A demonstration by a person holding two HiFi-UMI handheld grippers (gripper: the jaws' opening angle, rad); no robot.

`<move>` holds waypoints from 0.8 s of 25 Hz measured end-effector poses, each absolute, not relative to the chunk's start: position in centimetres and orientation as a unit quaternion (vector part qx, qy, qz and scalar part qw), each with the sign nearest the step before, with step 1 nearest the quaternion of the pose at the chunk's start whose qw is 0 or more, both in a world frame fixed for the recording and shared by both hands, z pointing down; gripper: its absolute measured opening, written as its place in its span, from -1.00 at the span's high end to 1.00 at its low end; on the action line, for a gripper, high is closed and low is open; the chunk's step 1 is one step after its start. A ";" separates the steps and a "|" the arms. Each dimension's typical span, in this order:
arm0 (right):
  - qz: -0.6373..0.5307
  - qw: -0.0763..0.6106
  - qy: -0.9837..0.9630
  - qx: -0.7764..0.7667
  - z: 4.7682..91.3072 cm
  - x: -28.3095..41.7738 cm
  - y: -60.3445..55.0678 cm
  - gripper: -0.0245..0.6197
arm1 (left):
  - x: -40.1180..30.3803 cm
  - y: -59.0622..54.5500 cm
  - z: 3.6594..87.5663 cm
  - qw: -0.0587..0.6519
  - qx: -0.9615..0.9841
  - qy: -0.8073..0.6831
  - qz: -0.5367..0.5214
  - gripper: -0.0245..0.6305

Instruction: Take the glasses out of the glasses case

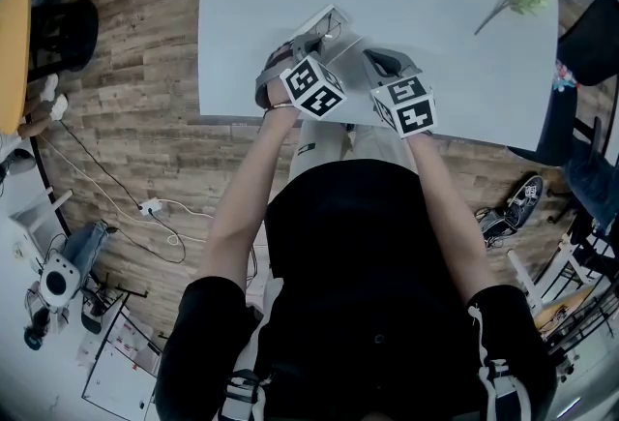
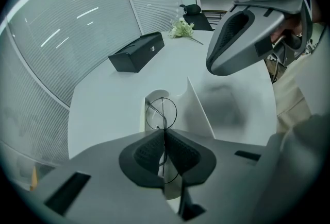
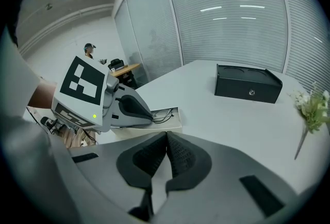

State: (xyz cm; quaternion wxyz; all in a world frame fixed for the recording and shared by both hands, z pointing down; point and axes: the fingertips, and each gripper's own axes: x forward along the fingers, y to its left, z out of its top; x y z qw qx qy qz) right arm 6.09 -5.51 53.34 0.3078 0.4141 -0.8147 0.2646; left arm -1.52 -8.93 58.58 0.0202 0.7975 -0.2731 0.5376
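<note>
Left gripper clenched on wire glasses lying in open case at table's near edge — lift slowly, straight up — right gripper closed, empty.

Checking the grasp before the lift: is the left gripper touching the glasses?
Touching. The left gripper view shows the left gripper with its jaws shut on the thin wire frame of the glasses, which lie in the open white case.

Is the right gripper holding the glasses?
No. The right gripper is shut on nothing, while the left gripper pinches the glasses.
</note>
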 end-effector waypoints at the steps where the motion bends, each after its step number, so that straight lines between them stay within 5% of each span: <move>1: 0.264 0.307 -0.814 0.416 53.2 6.1 -5.4 0.87 | -1.6 -8.9 58.4 0.017 0.799 -0.274 0.536 0.83; 20: 0.228 0.277 -0.840 0.408 50.1 8.1 -5.8 0.87 | -1.8 -8.9 54.0 -0.024 0.784 -0.365 0.501 0.84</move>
